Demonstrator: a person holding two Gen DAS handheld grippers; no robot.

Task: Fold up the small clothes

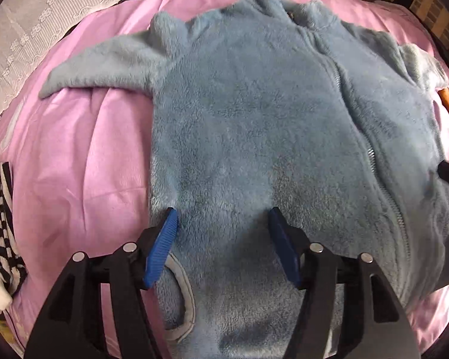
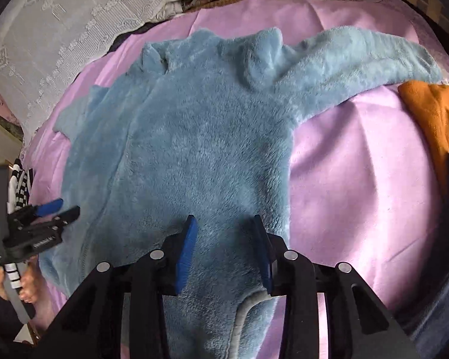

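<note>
Blue fleece onesie (image 1: 254,137) lying flat mid pink sheet (image 1: 83,161), sleeves spreading outward. Left gripper (image 1: 221,218) and right gripper (image 2: 224,224) hovering wide apart over its lower part. Striped garment (image 1: 0,215) crowding left edge, orange cloth (image 2: 434,113) right edge.

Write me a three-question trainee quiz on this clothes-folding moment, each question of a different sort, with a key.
1. True or false: the blue fleece garment lies spread flat on the pink sheet with a sleeve stretched out to each side.
2. Multiple choice: what lies at the sheet's edge just past the sleeve in the right wrist view? A) a striped garment B) an orange garment C) a white towel
3. Fill in: the fingers of the left gripper and the right gripper stand ____ over the garment's lower part, gripping nothing.

Key: 1 true; 2 B; 3 open
</note>
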